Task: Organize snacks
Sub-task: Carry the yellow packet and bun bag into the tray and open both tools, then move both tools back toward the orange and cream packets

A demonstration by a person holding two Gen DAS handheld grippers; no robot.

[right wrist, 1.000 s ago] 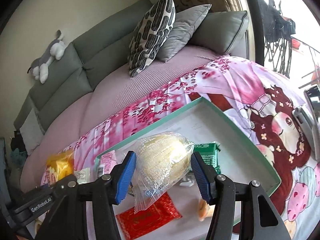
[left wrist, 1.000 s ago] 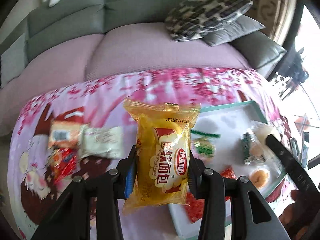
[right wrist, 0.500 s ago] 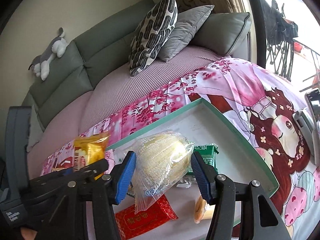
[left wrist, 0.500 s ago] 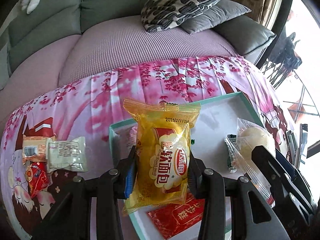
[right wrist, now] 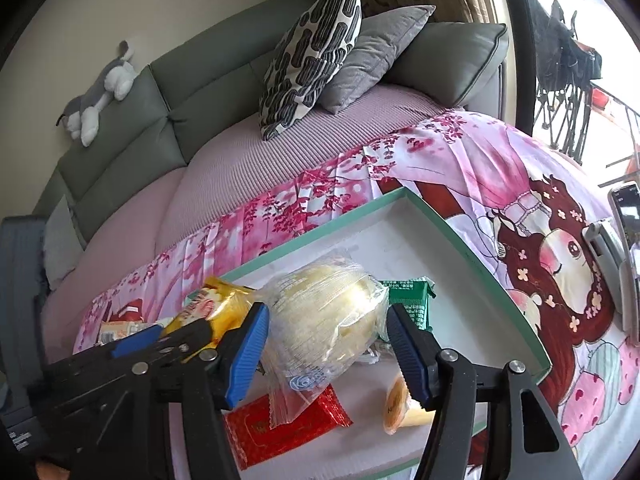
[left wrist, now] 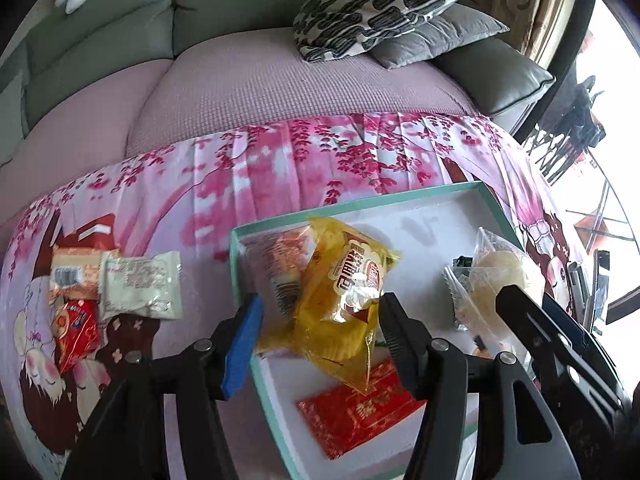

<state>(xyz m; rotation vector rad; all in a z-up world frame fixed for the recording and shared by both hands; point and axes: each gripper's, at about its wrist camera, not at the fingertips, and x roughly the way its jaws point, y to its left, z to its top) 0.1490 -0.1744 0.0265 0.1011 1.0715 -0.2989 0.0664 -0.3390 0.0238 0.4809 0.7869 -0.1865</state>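
Note:
My left gripper point(left wrist: 316, 336) is open over the left end of the teal-rimmed white tray point(left wrist: 360, 204). The yellow bread packet point(left wrist: 344, 300) lies loose and tilted between its fingers, resting on another packet point(left wrist: 276, 268) in the tray. My right gripper point(right wrist: 326, 344) is shut on a clear bag with a pale bun point(right wrist: 324, 320), held above the tray point(right wrist: 472, 248). The bun point(left wrist: 500, 272) and right gripper also show at the right of the left wrist view. The yellow packet point(right wrist: 212, 308) shows in the right wrist view.
In the tray lie a red packet point(left wrist: 356, 412), a green packet point(right wrist: 412, 300) and a small orange cup point(right wrist: 396, 404). Outside it, on the pink cloth to the left, lie an orange packet point(left wrist: 72, 272), a white packet point(left wrist: 140, 284) and a red packet point(left wrist: 76, 328). A phone point(right wrist: 628, 208) lies at right. A sofa is behind.
My left gripper opened and let go of the yellow bread packet, which dropped tilted into the tray's left end. My right gripper keeps holding the bun bag above the tray.

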